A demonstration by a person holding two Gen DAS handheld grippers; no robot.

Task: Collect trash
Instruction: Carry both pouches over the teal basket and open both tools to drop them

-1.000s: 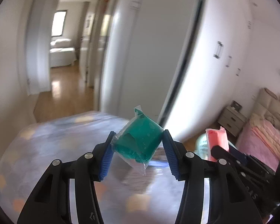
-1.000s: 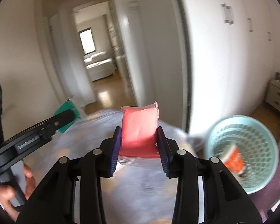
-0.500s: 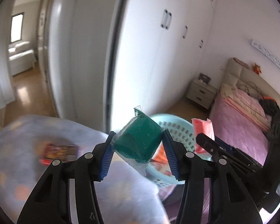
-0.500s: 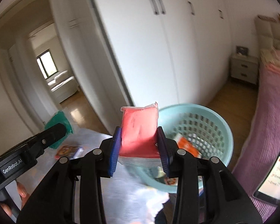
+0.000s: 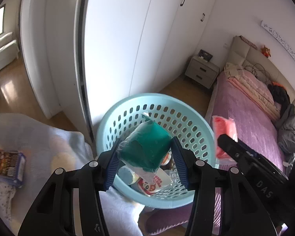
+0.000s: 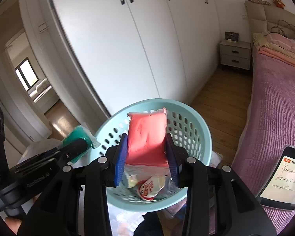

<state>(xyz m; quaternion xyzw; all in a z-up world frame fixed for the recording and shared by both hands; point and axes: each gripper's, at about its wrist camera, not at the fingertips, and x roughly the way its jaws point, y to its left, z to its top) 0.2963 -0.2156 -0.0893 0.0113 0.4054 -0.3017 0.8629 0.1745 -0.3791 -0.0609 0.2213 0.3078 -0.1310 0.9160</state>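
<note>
My left gripper [image 5: 145,157] is shut on a green packet in clear plastic [image 5: 145,145] and holds it above a light blue perforated basket [image 5: 127,106]. My right gripper [image 6: 146,157] is shut on a pink packet in clear plastic [image 6: 146,137] above the same basket [image 6: 190,110]. Several wrappers and cups [image 6: 149,186] lie in the basket's bottom. The pink packet [image 5: 224,125] shows at the right in the left wrist view; the green packet [image 6: 78,135] shows at the left in the right wrist view.
A snack packet [image 5: 6,165] lies on the pale cloth-covered surface [image 5: 49,137] left of the basket. White wardrobe doors [image 6: 127,49] stand behind. A purple bed [image 5: 249,122] is at the right, with a phone [image 6: 281,177] on it. A nightstand [image 6: 236,55] stands far back.
Both grippers have swung right from the cloth-covered surface toward the basket, still holding their packets. The basket is now directly below both packets.
</note>
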